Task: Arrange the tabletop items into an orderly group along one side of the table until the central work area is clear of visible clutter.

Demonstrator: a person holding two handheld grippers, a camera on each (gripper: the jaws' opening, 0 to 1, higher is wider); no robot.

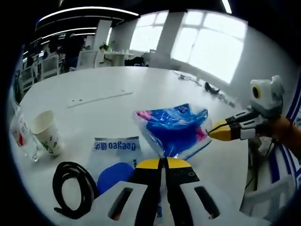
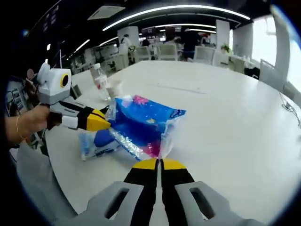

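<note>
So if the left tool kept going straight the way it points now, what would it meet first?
The left tool is shut on the near edge of the blue plastic bag, so it would push further into that bag. Past the bag lies bare white table, though depth there is unclear.

text: you can read "Deeyeo", upside down, with unclear characters beside it | on: white pack (image 1: 114, 151) lying on the surface (image 1: 141, 94) | blue bag (image 1: 174, 129) print: too blurred to read
</note>
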